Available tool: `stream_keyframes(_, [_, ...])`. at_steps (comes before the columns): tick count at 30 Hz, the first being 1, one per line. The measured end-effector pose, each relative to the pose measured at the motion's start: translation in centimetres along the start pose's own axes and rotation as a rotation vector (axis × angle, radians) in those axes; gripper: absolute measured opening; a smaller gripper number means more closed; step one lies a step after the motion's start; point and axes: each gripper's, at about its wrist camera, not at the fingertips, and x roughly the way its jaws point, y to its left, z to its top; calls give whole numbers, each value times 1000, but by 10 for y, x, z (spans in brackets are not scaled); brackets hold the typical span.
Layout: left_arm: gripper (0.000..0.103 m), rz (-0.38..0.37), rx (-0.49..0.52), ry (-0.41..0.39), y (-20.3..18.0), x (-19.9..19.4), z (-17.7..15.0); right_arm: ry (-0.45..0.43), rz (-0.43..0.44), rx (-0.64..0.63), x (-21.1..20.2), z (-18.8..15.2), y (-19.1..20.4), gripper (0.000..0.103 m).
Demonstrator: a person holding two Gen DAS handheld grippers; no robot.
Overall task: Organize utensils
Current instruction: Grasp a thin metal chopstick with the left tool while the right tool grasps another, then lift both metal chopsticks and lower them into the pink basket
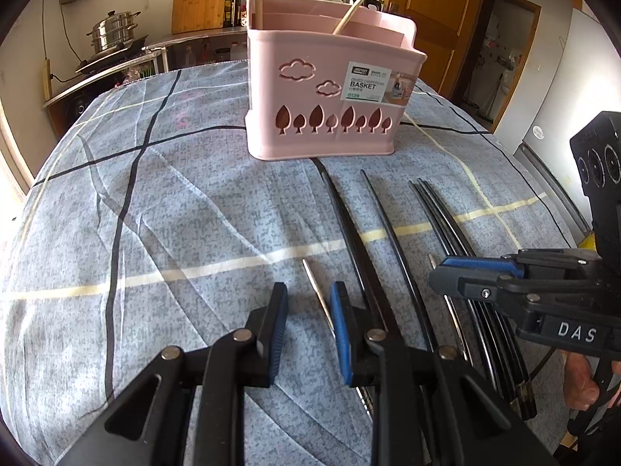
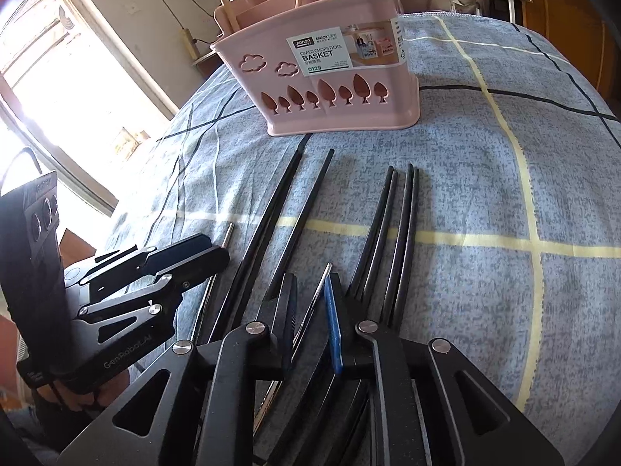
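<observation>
A pink divided chopstick basket [image 1: 330,93] stands on the checked blue cloth and shows too in the right wrist view [image 2: 330,73]; two wooden chopsticks [image 1: 355,6] stick out of it. Several black chopsticks [image 1: 372,240] lie in front of it, also seen in the right wrist view [image 2: 392,229]. A silver metal chopstick [image 1: 316,291] lies between the fingers of my open left gripper [image 1: 308,299]. My right gripper [image 2: 310,303] is nearly shut around another silver chopstick [image 2: 316,299] low over the cloth.
The table is covered with the blue cloth [image 1: 174,213] and curves away at its edges. A counter with a steel pot [image 1: 112,35] and a cutting board [image 1: 200,0] stands behind. A bright window [image 2: 77,89] is to the left in the right wrist view.
</observation>
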Motion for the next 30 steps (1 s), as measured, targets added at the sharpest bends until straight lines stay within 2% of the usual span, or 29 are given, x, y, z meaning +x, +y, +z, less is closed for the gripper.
stream_keyframes(10, [24, 12, 48, 16, -7, 5, 7, 5, -62, -10, 0, -3, 12, 15])
stream_keyframes(13, [15, 11, 45, 17, -5, 4, 6, -3, -91, -35, 1, -3, 17, 15])
stream_keyframes(15, [11, 5, 38, 17, -2, 4, 6, -9, -125, -60, 1, -5, 20, 7])
stream_keyframes(20, [8, 5, 45, 21, -2, 4, 8, -15, -145, -74, 1, -5, 25, 5])
stream_keyframes(22, [4, -6, 37, 25, 0, 4, 10, -18, -140, -75, 2, -4, 24, 5])
stream_keyframes(30, [4, -26, 33, -19, 3, -15, 23, -83, -88, -67, -20, 6, 21, 4])
